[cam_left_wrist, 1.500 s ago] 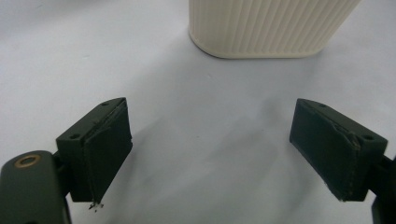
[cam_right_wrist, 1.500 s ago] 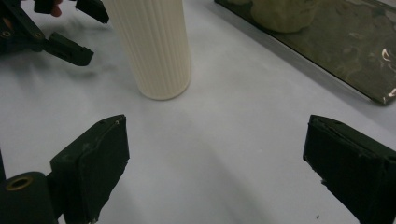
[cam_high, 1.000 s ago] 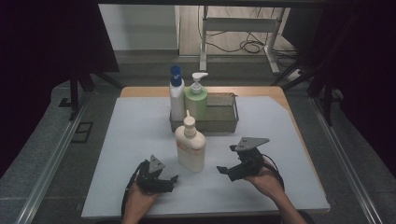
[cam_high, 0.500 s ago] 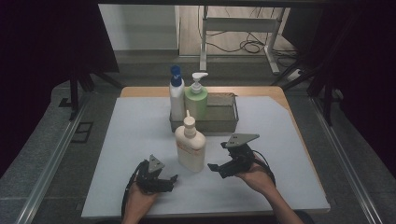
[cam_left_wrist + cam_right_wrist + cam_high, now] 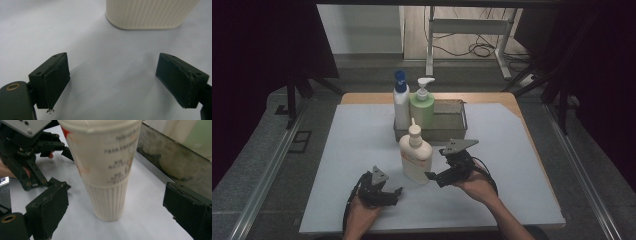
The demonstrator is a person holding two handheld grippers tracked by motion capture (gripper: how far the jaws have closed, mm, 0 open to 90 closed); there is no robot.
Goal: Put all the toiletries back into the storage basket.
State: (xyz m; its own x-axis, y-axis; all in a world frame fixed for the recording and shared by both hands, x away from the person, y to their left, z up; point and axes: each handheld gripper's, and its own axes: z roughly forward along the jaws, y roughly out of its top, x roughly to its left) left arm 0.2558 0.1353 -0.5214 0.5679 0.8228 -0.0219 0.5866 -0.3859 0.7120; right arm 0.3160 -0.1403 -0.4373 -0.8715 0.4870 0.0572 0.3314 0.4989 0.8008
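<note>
Dim room, grey floor, cabled metal stand.

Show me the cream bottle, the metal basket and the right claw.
cream bottle [image 5: 415, 159], high view, front label.
metal basket [image 5: 449, 133], high view, front wall.
right claw [image 5: 434, 176], high view, between its tips.

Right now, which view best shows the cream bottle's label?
The right gripper view: the cream bottle stands close between the open jaws, print facing the camera. The high view shows the whole bottle, label tiny. The left gripper view shows its ribbed base.
</note>
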